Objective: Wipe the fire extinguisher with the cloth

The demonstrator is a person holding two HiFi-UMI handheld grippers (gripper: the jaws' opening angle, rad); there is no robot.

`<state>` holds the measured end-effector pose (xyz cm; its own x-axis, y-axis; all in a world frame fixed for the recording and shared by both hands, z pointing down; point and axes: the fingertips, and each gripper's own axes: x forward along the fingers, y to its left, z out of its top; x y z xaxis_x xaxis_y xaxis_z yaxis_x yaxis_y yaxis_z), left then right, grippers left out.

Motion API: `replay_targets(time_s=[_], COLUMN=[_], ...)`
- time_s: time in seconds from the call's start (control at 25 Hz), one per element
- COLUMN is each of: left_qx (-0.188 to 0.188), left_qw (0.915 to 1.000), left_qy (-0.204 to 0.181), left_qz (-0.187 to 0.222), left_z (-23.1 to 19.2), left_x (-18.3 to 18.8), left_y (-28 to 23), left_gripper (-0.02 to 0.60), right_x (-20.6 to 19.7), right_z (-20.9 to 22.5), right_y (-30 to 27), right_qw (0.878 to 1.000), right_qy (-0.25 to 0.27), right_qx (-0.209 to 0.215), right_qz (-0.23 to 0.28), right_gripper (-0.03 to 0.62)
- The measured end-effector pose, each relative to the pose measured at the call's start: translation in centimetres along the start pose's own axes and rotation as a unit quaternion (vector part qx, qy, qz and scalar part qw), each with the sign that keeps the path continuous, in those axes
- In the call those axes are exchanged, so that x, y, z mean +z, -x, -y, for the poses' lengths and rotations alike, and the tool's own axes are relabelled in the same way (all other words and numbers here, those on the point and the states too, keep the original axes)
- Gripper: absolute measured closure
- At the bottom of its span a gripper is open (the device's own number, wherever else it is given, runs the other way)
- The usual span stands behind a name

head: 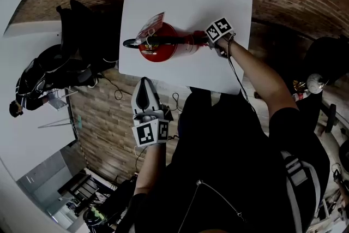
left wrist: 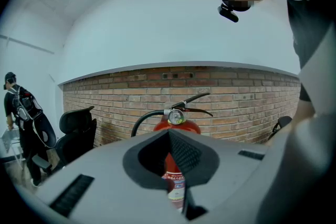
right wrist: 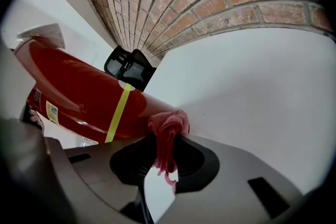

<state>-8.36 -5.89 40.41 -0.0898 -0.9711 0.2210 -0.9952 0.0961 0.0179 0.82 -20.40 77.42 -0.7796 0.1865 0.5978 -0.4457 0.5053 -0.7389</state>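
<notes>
Right hand-held gripper (right wrist: 167, 153) pinching bunched pink cloth (right wrist: 168, 128), cloth touching the red cylindrical metal fire extinguisher (right wrist: 86, 96), which stands upright on the white bench (head: 218, 3). Left hand-held gripper (left wrist: 170, 162) pressed together, empty, farther from the extinguisher. Next stroke looks like right's, along the vertical axis.

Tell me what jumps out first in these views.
The red fire extinguisher standing on the white table catches the eye first. The right gripper pinches a pink cloth against its lower body, while the left gripper hangs shut, empty, short of the table's near edge.
</notes>
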Motion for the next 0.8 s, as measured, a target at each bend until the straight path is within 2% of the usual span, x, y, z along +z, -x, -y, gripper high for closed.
replay_targets(time_s=[0.8], left_qx=[-0.007], left_qw=[0.9998], left_qy=[0.003], left_qz=[0.019], left_z=[1.0], left_x=[0.7], left_y=[-0.2], left_gripper=[0.572], right_x=[2.1], right_z=[-4.5], right_y=[3.9], right_qw=[0.999], right_qy=[0.023], right_qx=[0.03], right_qz=[0.03], right_gripper=[0.493])
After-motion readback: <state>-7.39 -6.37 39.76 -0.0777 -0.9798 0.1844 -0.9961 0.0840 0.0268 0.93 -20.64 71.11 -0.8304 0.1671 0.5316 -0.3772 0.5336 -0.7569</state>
